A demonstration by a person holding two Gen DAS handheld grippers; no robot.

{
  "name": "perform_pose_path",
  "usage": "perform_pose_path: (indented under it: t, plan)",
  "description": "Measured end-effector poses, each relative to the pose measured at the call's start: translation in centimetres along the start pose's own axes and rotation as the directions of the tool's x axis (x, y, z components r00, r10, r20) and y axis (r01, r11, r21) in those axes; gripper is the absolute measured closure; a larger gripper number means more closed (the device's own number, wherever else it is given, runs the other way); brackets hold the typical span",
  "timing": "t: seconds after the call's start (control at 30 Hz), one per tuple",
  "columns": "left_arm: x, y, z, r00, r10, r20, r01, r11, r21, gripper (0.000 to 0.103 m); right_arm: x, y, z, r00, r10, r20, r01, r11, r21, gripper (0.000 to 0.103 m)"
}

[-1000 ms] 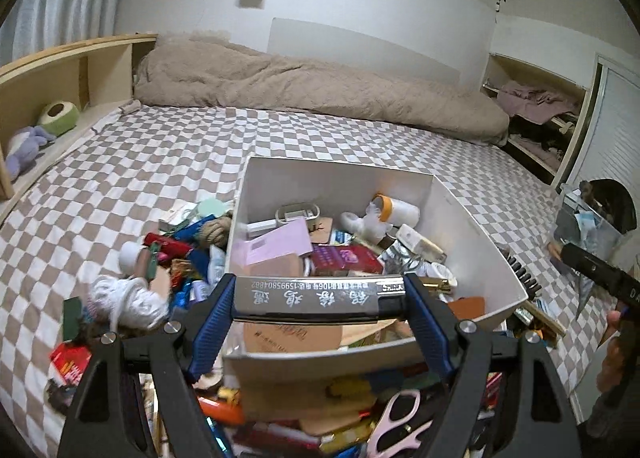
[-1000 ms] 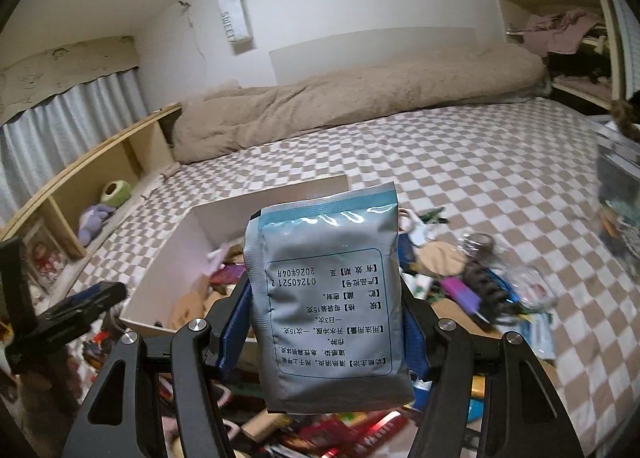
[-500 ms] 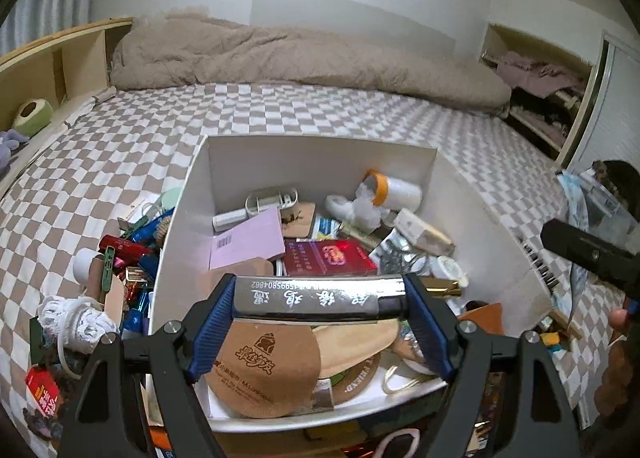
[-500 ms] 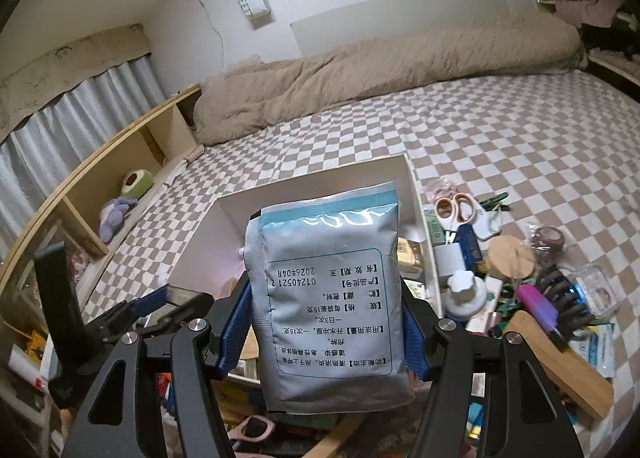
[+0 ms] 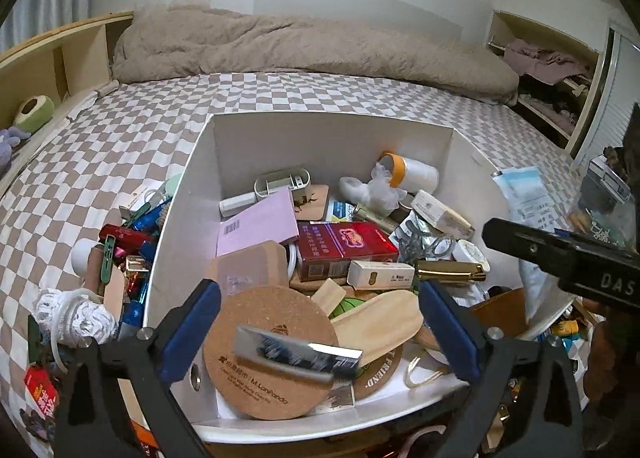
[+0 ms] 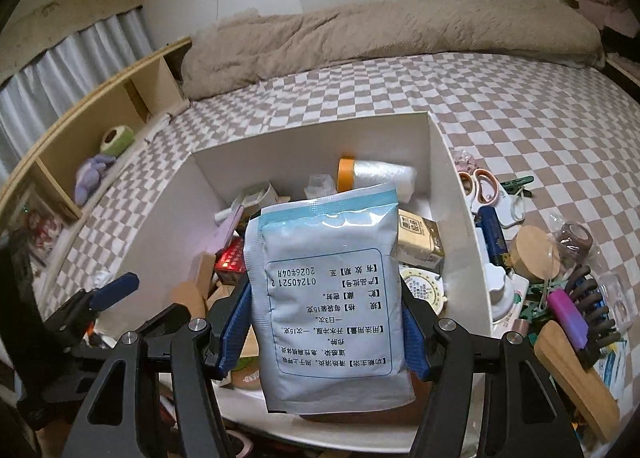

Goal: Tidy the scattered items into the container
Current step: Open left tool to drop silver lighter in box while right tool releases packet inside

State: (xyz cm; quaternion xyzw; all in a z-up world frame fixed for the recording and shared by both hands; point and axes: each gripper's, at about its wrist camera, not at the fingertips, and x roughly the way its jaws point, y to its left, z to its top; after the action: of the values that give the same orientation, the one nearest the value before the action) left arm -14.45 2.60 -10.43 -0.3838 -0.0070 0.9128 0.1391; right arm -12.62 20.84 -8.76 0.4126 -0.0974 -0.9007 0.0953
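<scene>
We see the checked brown-and-white bed cover (image 5: 280, 97) spread under everything, and on it the open white rectangular container (image 5: 332, 129), already heaped with clutter. More scattered items lie on the cover to both sides of it. Our right gripper (image 6: 326, 328) hangs over the container's near edge, clamped on the pale blue foil sachet with printed text (image 6: 328, 290), which stands upright between the pads. Our left gripper (image 5: 316, 332) is opening its jaws; the shiny silver flat strip (image 5: 298, 352) is free of the pads, blurred, dropping onto the round cork coaster (image 5: 268, 350) inside. The risk, as we judge it: the heap sits high near the front wall, so the strip or the sachet could slide off and spill out.
</scene>
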Motion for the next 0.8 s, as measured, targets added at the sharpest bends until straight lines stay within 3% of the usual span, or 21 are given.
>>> perform_pose_path:
  t: [0.13, 0.37, 0.53, 0.7, 0.8]
  plan:
    - [0.3, -0.1, -0.6, 1.0, 0.031, 0.005, -0.031, 0.999, 0.027, 0.003, 0.5, -0.3, -0.1, 1.0, -0.026, -0.016, 0.026, 1.0, -0.004, 0.038]
    - [0.1, -0.1, -1.0, 0.999, 0.032, 0.028, -0.034, 0.998, 0.051, 0.003, 0.6, 0.0, 0.7, 0.992, -0.119, 0.036, 0.122, 0.987, -0.106, 0.038]
    - [0.1, -0.1, -1.0, 0.999, 0.031, 0.033, -0.032, 0.998, 0.051, 0.003, 2.2, 0.0, 1.9, 0.987, -0.163, 0.007, 0.162, 0.974, -0.159, 0.038]
    - [0.0, -0.1, -0.9, 0.999, 0.022, 0.031, -0.024, 0.998, 0.05, 0.003, 3.4, 0.0, 2.4, 0.964, -0.264, -0.028, 0.254, 0.949, -0.186, 0.038]
    - [0.0, -0.1, -1.0, 0.999, 0.022, 0.031, -0.024, 0.998, 0.051, 0.003, 4.2, 0.3, 2.4, 0.933, -0.357, -0.054, 0.335, 0.912, -0.237, 0.038]
